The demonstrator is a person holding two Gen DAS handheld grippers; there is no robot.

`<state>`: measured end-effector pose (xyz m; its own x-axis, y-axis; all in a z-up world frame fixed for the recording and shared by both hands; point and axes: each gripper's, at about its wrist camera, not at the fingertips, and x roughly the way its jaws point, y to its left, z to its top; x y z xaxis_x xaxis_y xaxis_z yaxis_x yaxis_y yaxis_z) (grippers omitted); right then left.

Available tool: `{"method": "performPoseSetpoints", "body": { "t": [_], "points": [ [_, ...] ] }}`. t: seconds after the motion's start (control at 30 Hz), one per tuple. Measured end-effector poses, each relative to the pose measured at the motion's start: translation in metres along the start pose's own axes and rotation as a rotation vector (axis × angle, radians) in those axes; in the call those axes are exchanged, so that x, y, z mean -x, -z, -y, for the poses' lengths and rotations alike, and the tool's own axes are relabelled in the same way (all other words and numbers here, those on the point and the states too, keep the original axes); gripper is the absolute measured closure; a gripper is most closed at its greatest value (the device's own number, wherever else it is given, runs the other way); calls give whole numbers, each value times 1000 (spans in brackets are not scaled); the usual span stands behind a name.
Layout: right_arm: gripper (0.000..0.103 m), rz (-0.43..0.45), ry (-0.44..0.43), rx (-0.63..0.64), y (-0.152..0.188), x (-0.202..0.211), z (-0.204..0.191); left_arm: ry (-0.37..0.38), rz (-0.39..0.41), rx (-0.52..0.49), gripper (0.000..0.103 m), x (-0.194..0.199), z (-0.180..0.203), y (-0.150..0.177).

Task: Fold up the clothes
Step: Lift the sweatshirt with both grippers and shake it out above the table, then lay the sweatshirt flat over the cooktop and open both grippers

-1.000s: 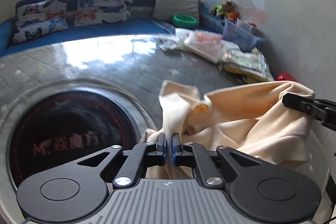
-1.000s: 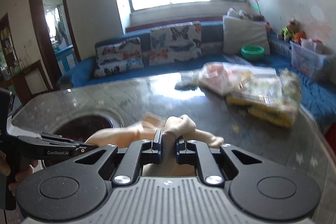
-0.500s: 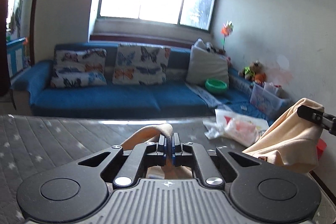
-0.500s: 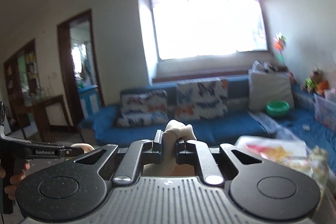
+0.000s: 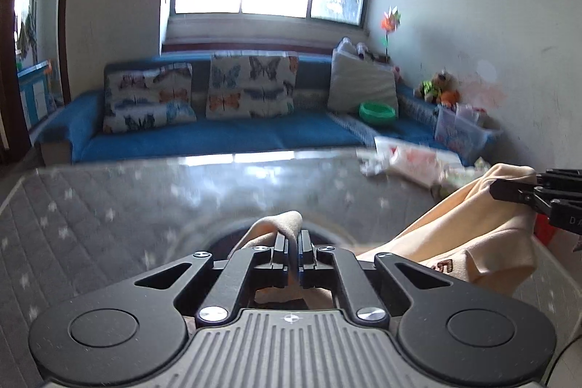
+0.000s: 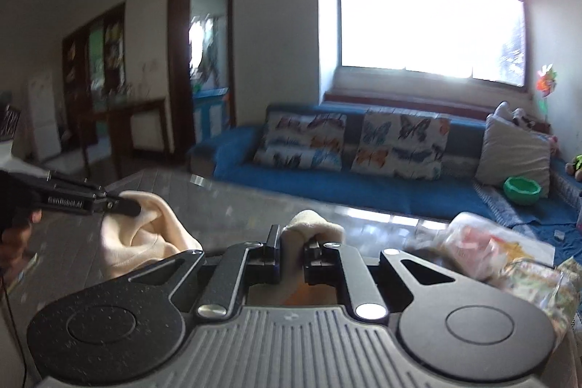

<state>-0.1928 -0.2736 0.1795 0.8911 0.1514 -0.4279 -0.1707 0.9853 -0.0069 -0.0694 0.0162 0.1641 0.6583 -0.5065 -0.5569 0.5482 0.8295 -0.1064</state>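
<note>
Both grippers are clamping the cream garment (image 5: 469,235), hanging it above the table (image 5: 109,217). Left gripper (image 5: 293,244) is pinching a fold; right gripper (image 6: 293,242) is pinching another bunch. Only right view is showing the doorway (image 6: 203,60) & "GenRobot.AI" on the left gripper. Left view is showing orange lettering on the garment, unreadable.

The cream garment (image 5: 469,235) is soft, matt, fleecy cloth. The desk (image 5: 109,206) has a glossy, reflective top over a quilted grey pattern. Both grippers look like matt black plastic with shiny metal screws; the left gripper (image 5: 293,244) has a ribbed grey body.
</note>
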Motion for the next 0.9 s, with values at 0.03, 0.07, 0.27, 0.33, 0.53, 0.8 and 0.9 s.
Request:
{"method": "performPoseSetpoints", "body": {
  "t": [0.03,0.07,0.27,0.33,0.53,0.8,0.9],
  "points": [
    [93,-35,-13,11,9,1,-8,0,-26,0,98,0,1,11],
    [93,-69,-25,20,18,3,-15,1,-50,1,98,1,1,23],
    [93,-237,-77,32,79,20,-42,1,-235,5,98,-1,1,95],
    [93,-278,-87,17,94,25,-44,-11,-282,21,98,0,-2,117],
    [87,-373,-87,16,121,23,-40,-22,-347,80,96,2,-14,148],
    [72,-370,-29,20,110,29,-24,-44,-311,52,74,16,-23,142],
    [67,-371,-3,11,106,30,-15,-67,-305,35,68,20,-26,138]
  ]
}}
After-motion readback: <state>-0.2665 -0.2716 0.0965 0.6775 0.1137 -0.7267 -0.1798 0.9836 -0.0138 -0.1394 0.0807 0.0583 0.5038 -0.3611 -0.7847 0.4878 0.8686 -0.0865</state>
